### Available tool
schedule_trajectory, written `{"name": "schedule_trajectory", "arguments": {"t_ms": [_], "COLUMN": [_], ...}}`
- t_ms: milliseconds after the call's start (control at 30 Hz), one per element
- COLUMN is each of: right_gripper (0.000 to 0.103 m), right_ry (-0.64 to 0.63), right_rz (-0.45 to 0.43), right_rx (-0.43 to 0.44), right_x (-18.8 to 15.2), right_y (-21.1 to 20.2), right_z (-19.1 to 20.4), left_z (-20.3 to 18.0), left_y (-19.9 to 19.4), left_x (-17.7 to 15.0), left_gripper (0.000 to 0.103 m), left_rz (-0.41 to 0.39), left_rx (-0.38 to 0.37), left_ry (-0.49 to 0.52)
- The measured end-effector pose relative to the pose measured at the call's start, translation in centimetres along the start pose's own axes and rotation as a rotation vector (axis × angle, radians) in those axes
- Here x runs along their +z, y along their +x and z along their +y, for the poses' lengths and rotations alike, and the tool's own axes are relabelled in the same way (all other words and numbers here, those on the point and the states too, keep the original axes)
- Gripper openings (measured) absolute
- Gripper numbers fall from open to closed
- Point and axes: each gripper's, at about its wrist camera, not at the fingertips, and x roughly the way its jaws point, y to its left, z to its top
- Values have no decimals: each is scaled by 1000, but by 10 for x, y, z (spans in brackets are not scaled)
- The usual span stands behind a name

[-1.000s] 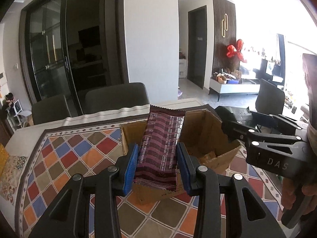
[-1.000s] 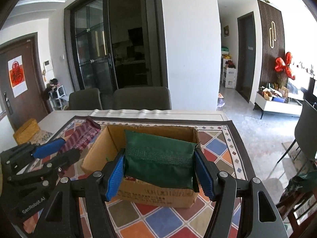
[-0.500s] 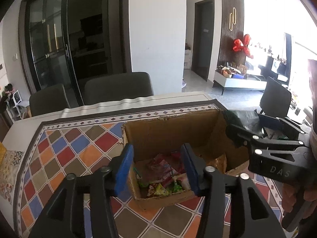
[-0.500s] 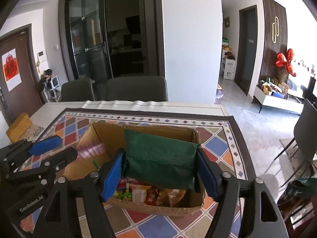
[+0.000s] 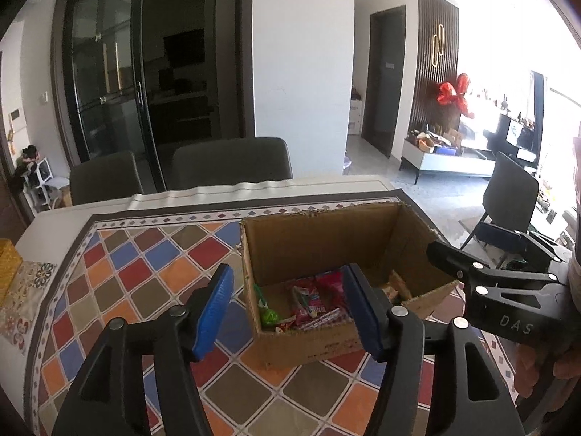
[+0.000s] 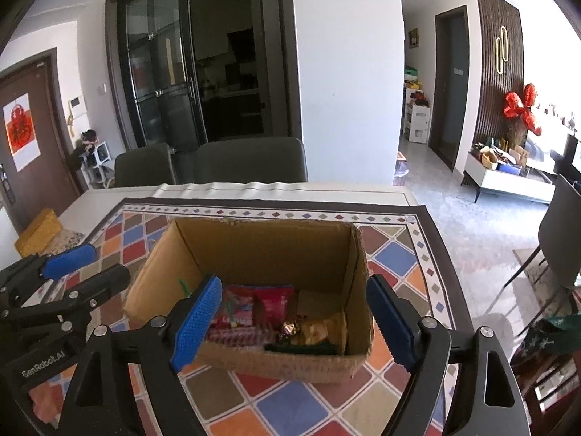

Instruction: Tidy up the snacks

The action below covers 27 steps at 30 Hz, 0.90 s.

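Both tongs opening, empty, over open brown cardboard box (image 6: 254,250) of bright snacks (image 6: 268,309).

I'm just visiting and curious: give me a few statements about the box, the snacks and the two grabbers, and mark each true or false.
1. The cardboard box is open at the top. True.
2. The right gripper is clamping a green packet. False: its jaws are opening with nothing held between them.
3. Snack packets lie inside the box. True.
4. The box stands on bare wood. False: it sits on a colourful checked tablecloth.
5. The left gripper holds nothing. True; its jaws are opening.
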Motion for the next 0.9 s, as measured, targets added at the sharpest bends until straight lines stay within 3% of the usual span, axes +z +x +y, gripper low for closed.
{"name": "schedule_trajectory", "arguments": {"t_ms": [600, 900], "right_gripper": [82, 82], "right_ry": [-7, 5], "right_rz": [-88, -115], "right_rx": [-33, -51], "right_x": [-48, -67], "right_y": [-103, -141], "right_z": [9, 12], "left_z": [-21, -26], "left_y": [-95, -127], "left_x": [-38, -59], "left_gripper": [70, 84], "left_rz": [-119, -149], "left_rx": [37, 37], "left_ry": [26, 22]}}
